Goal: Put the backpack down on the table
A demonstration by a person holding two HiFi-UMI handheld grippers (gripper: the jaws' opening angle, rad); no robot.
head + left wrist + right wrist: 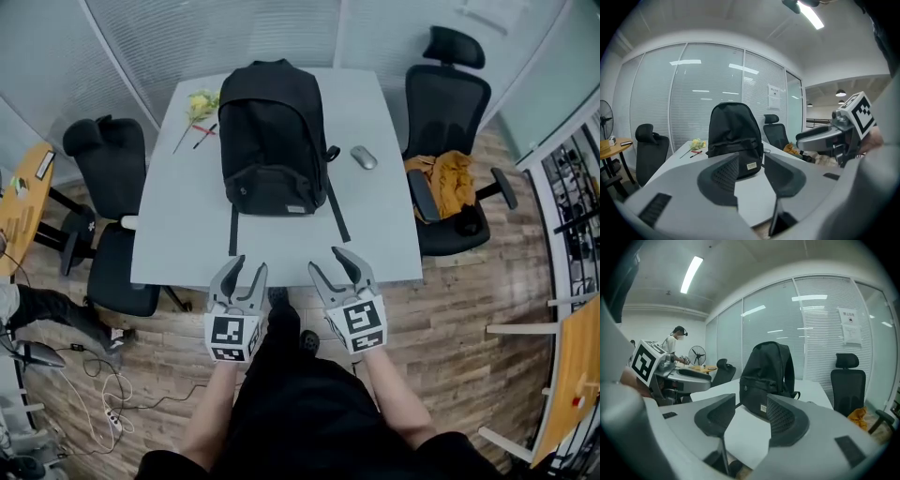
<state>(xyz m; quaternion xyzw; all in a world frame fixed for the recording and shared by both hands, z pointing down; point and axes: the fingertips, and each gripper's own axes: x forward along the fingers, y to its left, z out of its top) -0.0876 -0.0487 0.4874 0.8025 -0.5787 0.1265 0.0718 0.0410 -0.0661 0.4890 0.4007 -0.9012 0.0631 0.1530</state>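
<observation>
Grey tabletop carried the backpack upright at its middle, apparently set down. Left gripper and right gripper hovered off its near edge, fingers spread, empty. Risk: backpack tipping over; straps trailing toward that edge could snag.

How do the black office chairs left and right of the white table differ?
The left black office chair has a bare seat; the right black office chair holds a crumpled mustard-yellow cloth. The left chair sits nearer the white table's near edge, the right chair farther along. Both have headrests.
</observation>
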